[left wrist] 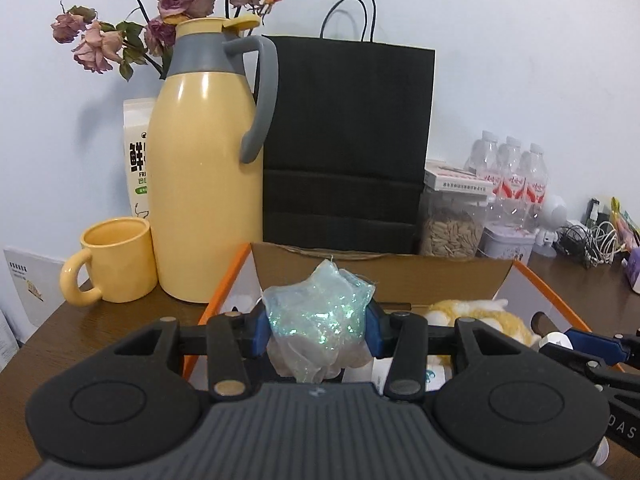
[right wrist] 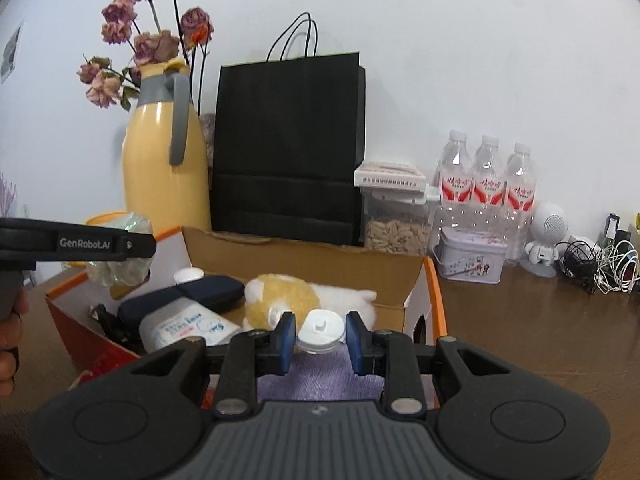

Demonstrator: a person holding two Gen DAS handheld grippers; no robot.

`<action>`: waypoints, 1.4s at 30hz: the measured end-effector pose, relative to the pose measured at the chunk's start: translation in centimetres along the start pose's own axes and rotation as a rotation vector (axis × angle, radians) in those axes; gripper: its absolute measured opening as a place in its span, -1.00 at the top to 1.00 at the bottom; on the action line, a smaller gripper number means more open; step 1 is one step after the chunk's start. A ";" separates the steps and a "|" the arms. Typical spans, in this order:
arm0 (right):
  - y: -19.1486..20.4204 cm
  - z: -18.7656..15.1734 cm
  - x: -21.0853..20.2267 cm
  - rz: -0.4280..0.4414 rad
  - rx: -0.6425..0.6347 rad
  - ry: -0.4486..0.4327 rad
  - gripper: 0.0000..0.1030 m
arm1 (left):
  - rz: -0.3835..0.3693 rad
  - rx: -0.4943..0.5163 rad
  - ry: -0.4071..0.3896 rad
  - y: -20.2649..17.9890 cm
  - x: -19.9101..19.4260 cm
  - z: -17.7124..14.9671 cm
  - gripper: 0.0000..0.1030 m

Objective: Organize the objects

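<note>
Starting at the left, the mug [left wrist: 114, 258] and flask [left wrist: 204, 184] are standing on the worktop [left wrist: 100, 332], with the black bag [left wrist: 346, 140] behind the open box [left wrist: 400, 276]. My left gripper [left wrist: 318, 330] is squeezing a glittery wad [left wrist: 320, 316] between its blue fingers [left wrist: 262, 330]. The wad is sitting upright, its long axis vertical, poking above and hanging below the fingers, over the box's left part. In the right wrist view the same wad [right wrist: 120, 252] is hanging over the box's [right wrist: 304, 256] left wall.

Moving right, my right gripper [right wrist: 320, 340] is gripping a white cap [right wrist: 320, 330]. The cap is lying flat with its small nub pointing up, set between the fingers [right wrist: 286, 340] at their tips, over the box's near edge. Behind it a plush toy [right wrist: 288, 300] is lying inside, beside a dark case [right wrist: 188, 298] and a wipes pack [right wrist: 180, 328]. Farther right, bottles [right wrist: 486, 184] and a tin [right wrist: 468, 258] are standing on the worktop [right wrist: 520, 320].
</note>
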State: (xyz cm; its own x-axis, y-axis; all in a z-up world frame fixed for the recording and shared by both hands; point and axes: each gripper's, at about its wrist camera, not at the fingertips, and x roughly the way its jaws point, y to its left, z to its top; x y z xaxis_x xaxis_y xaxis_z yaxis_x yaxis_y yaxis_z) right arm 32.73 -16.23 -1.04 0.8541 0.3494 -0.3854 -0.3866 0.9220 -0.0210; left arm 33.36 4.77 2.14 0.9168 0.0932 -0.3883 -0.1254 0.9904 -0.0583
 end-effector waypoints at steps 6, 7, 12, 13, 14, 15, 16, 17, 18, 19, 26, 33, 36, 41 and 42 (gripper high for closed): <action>-0.4 -0.2 -0.4 0.018 0.029 -0.002 0.00 | 0.062 0.014 -0.065 -0.4 -0.9 -0.3 -1.00; -0.4 -0.2 -0.5 0.016 0.036 -0.006 -0.22 | 0.071 0.023 -0.080 -0.5 -1.1 -0.4 -1.00; -0.3 -0.3 -1.0 0.017 0.039 -0.039 -1.00 | 0.068 0.031 -0.069 -0.8 -1.1 -0.5 -1.00; -0.2 -0.3 -1.1 0.019 0.037 -0.040 -1.00 | 0.073 0.032 -0.067 -0.8 -1.0 -0.5 -1.00; -0.1 -0.3 -1.2 0.019 0.036 -0.040 -1.00 | 0.073 0.030 -0.066 -0.8 -1.0 -0.5 -1.00; -0.1 -0.3 -1.2 0.018 0.033 -0.040 -1.00 | 0.072 0.027 -0.064 -0.8 -1.0 -0.5 -1.00; -0.1 -0.3 -1.3 0.018 0.032 -0.040 -1.00 | 0.072 0.025 -0.062 -0.8 -1.0 -0.5 -1.00; 0.0 -0.2 -1.4 0.017 0.031 -0.042 -1.00 | 0.073 0.024 -0.062 -0.8 -1.1 -0.5 -1.00; 0.0 -0.2 -1.4 0.016 0.030 -0.043 -1.00 | 0.071 0.021 -0.064 -0.8 -1.2 -0.5 -1.00; 0.0 -0.2 -1.5 0.015 0.030 -0.045 -1.00 | 0.070 0.019 -0.066 -0.8 -1.3 -0.5 -1.00; 0.0 -0.1 -2.5 0.016 0.031 -0.056 -1.00 | 0.055 0.006 -0.096 -0.8 -2.4 -0.3 -1.00; -0.8 -0.2 -4.5 -0.005 0.025 -0.080 -1.00 | 0.032 -0.003 -0.126 0.1 -4.4 -1.1 -1.00; -1.6 -0.8 -5.7 -0.019 0.034 -0.086 -1.00 | 0.025 -0.006 -0.131 1.0 -5.4 -1.8 -1.00; -2.3 -2.2 -7.0 -0.039 0.036 -0.063 -1.00 | 0.032 0.014 -0.117 1.9 -7.3 -2.9 -1.00; -2.3 -2.5 -7.2 -0.040 0.033 -0.057 -1.00 | 0.039 0.021 -0.111 1.9 -7.7 -3.2 -1.00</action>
State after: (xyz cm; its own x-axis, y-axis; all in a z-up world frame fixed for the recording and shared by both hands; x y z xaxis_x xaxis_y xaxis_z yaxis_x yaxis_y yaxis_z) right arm 26.58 -21.28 -0.47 0.8872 0.3203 -0.3321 -0.3411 0.9400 -0.0045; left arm 24.86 5.64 2.04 0.9477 0.1416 -0.2859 -0.1552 0.9875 -0.0255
